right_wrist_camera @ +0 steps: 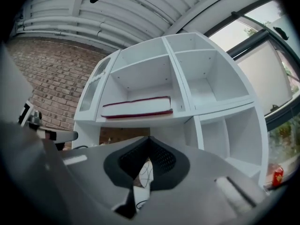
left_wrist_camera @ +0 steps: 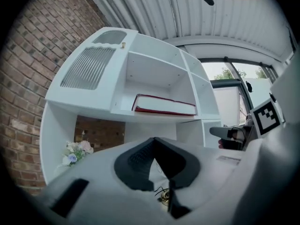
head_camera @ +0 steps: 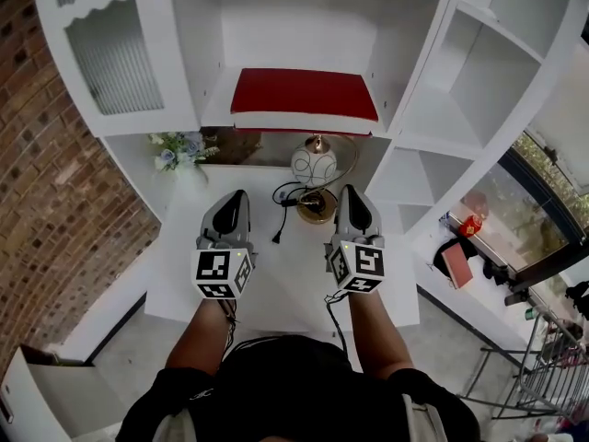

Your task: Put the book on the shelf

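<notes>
A red book (head_camera: 304,95) lies flat in the middle compartment of the white shelf unit (head_camera: 419,81). It shows as a white-paged, red-covered book (left_wrist_camera: 164,106) in the left gripper view and as the same book (right_wrist_camera: 137,108) in the right gripper view. My left gripper (head_camera: 235,199) hovers over the white desk below the shelf, shut with nothing in it (left_wrist_camera: 154,142). My right gripper (head_camera: 354,194) is beside it at the same height, also shut and empty (right_wrist_camera: 149,142). Both are well apart from the book.
A lamp (head_camera: 316,166) with a white globe and brass base stands between the grippers at the desk's back, its black cable (head_camera: 279,221) trailing forward. A small flower bunch (head_camera: 179,150) sits at the left. A ribbed-glass cabinet door (head_camera: 110,53) and a brick wall (head_camera: 46,201) lie further left.
</notes>
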Action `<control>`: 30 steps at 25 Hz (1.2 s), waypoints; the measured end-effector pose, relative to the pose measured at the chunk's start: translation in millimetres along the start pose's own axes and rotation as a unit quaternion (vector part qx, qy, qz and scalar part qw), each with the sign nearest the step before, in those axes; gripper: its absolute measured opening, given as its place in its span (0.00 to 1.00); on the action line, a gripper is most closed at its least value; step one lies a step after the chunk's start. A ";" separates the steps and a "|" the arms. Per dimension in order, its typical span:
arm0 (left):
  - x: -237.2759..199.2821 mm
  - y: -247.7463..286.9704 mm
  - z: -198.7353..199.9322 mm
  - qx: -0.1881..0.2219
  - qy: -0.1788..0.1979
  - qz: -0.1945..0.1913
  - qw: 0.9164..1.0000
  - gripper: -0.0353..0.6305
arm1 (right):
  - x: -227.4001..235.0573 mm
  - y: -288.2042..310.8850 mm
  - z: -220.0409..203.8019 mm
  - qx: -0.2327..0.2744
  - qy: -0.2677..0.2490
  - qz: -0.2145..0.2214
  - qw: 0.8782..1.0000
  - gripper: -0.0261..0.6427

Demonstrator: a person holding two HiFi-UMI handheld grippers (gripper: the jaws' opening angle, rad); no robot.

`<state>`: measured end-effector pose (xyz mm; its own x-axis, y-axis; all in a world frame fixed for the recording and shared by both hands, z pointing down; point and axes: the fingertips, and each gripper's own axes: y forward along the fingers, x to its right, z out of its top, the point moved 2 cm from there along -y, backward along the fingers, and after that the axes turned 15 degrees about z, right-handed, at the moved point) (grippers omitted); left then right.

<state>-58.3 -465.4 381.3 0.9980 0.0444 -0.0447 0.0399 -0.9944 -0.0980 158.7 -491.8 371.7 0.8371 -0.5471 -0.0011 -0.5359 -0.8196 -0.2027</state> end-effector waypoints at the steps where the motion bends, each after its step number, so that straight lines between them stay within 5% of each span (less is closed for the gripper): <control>1: 3.0 -2.5 -9.4 -0.004 0.004 -0.004 1.000 0.06 | -2.8 -2.5 -10.5 -0.008 -0.001 0.004 1.000 0.06; 7: 15.9 -18.0 -46.6 -0.028 0.003 -0.018 0.999 0.06 | -15.2 -16.0 -49.1 -0.042 -0.005 0.019 0.999 0.06; 30: 8.8 -50.4 -55.5 -0.048 -0.004 -0.013 0.999 0.06 | -34.3 -38.0 -47.2 -0.042 -0.002 0.031 0.999 0.06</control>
<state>-48.9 -420.2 441.1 0.9961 0.0714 -0.0511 0.0713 -0.9974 -0.0038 145.1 -450.0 425.7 0.8021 -0.5970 -0.0149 -0.5942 -0.7955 -0.1190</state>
